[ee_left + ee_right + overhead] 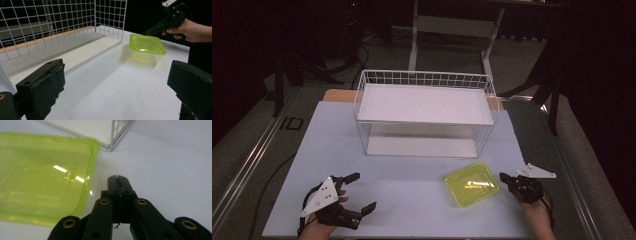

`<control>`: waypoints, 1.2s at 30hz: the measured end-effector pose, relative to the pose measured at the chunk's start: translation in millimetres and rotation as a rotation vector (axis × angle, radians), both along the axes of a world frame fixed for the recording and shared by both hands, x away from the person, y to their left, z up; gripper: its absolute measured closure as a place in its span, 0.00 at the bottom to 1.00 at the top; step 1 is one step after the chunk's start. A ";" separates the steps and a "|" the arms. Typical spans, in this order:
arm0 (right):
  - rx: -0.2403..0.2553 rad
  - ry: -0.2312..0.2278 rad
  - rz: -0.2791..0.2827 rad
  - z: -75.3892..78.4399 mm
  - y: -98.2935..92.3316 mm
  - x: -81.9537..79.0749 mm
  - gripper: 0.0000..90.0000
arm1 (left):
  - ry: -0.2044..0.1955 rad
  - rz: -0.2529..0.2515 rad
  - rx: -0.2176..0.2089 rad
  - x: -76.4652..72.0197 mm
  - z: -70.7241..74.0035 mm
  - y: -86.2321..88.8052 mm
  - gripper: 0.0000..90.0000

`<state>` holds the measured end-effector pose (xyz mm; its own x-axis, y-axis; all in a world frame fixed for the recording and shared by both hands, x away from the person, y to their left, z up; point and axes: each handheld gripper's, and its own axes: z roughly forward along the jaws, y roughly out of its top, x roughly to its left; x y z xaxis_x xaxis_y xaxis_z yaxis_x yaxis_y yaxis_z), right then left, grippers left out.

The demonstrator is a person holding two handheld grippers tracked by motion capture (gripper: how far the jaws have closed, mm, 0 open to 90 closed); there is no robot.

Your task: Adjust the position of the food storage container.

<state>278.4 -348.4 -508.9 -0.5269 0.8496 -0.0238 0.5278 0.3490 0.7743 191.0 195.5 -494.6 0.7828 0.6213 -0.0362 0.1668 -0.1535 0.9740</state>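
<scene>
Lime-green translucent plastic food box with a snap-on lid point(472, 184) is sitting toward the near right part of the white rectangular tabletop point(402, 200), lid on, nothing showing inside through the lid or the clear walls. White wire-grid basket rack with a flat white shelf board point(424, 102) is standing at the far middle of the tabletop, upper and lower boards both bare.

Right gripper point(508, 179) is sitting just beside the box's right edge, near the right edge of the tabletop, black jaws pressed fully together with nothing between them; not touching the box as far as visible. Left gripper point(362, 192) is resting near the front left corner, jaws spread wide, holding nothing.

Right gripper view is giving the closed jaw tips point(117, 178) close beside the box's rounded corner, glare streaks on the glossy lid. Left gripper view is giving the box's clear lower tub under the green lid point(146, 45), the square wire mesh up close, and fuzzy black pads point(53, 80) on its own jaws.
</scene>
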 end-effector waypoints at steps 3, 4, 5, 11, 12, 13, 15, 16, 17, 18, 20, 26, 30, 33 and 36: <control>0.003 0.021 0.003 -6.2 -1.6 -3.6 1.00 | 0.002 -0.003 -0.001 0.4 -0.3 -0.5 0.02; 0.005 0.028 0.007 -7.9 -1.6 -4.7 1.00 | 0.002 -0.003 0.000 0.4 -0.4 -0.9 0.02; 0.007 0.032 0.013 -9.1 -1.3 -6.0 1.00 | 0.001 -0.003 0.001 0.3 -0.5 -1.1 0.02; 0.024 0.051 0.032 -8.6 1.2 -11.3 1.00 | 0.003 -0.005 0.002 0.5 -0.9 -1.7 0.02; 0.026 0.055 0.035 -8.2 1.5 -11.8 1.00 | 0.003 -0.006 0.002 0.5 -0.9 -1.7 0.02; 0.027 0.060 0.041 -8.0 2.1 -12.2 1.00 | 0.004 -0.006 0.003 0.4 -0.9 -1.8 0.02; 0.023 0.062 0.045 -7.8 3.8 -13.3 1.00 | 0.001 -0.005 0.006 0.4 -1.0 -2.0 0.02; 0.026 0.066 0.048 -7.8 5.3 -13.9 1.00 | 0.002 -0.006 0.008 0.4 -1.1 -2.0 0.02; 0.026 0.066 0.048 -7.8 5.3 -13.9 1.00 | 0.002 -0.006 0.008 0.4 -1.1 -2.0 0.02; 0.030 0.066 0.053 -8.2 7.1 -14.2 1.00 | 0.001 -0.005 0.012 0.4 -1.1 -2.2 0.02; 0.032 0.075 0.071 -8.3 13.7 -14.8 1.00 | -0.002 -0.007 0.014 -0.2 -0.8 -2.8 0.02; 0.008 0.090 0.148 -11.3 33.3 -16.3 1.00 | -0.002 -0.009 0.015 -0.3 -0.9 -2.7 0.02; 0.030 0.121 0.196 -16.3 45.2 -14.7 1.00 | 0.000 -0.011 0.013 -0.2 -1.1 -3.0 0.02; 0.027 0.124 0.210 -19.4 48.0 -12.1 1.00 | 0.002 -0.013 0.015 -0.5 -1.2 -3.2 0.02; 0.032 0.141 0.203 -20.4 46.9 -8.8 1.00 | 0.004 -0.011 0.013 -0.3 -1.5 -3.3 0.02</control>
